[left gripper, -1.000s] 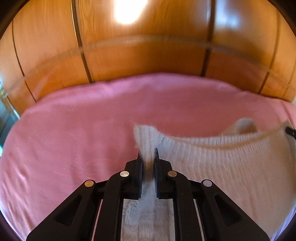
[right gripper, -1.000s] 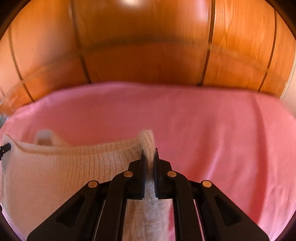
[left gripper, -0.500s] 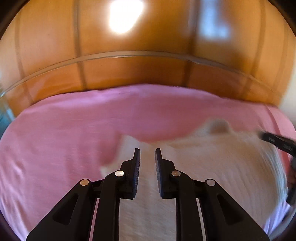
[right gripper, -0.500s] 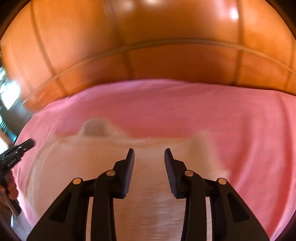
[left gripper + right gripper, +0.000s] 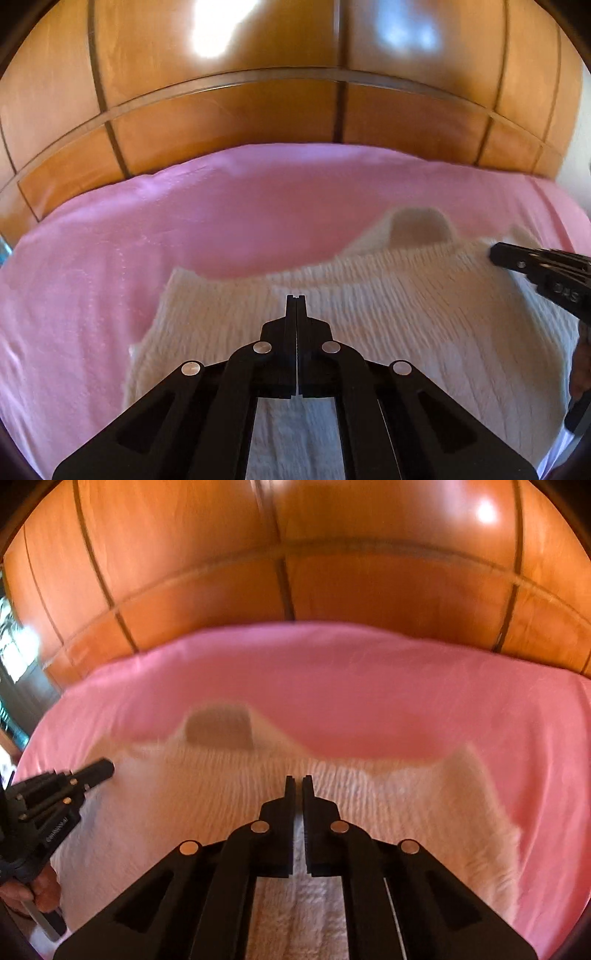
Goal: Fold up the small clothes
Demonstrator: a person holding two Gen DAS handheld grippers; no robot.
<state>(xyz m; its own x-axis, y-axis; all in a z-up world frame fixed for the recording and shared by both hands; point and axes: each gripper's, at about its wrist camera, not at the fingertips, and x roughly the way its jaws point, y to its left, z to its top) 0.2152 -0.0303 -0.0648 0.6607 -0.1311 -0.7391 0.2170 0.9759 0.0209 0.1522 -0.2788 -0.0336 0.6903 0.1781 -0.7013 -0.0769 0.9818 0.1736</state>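
Left wrist view: the left claw (image 5: 296, 301) was seen shut, its jaws pressed together after having just closed, with nothing caught between them. Beneath and ahead of it a white knitted garment (image 5: 388, 317) was spread flat on the pink bed sheet (image 5: 147, 221), extending mostly to the right of the claw, with its neck opening lying beyond and to the right. Far to the right, the right claw (image 5: 496, 254) was seen over the garment's far right corner; whether it touched the knit could not be told. Wooden panelling (image 5: 229, 122) was visible past the bed.

Right wrist view: the right claw (image 5: 299, 781) was seen closed to a thin slit, having just closed, and nothing was held in it. The garment (image 5: 184, 805) lay under it and to its left, one corner (image 5: 476, 775) reaching out to the right. At the far left the left claw (image 5: 105, 768) was held over the garment's left edge, with a hand (image 5: 37, 890) below it.
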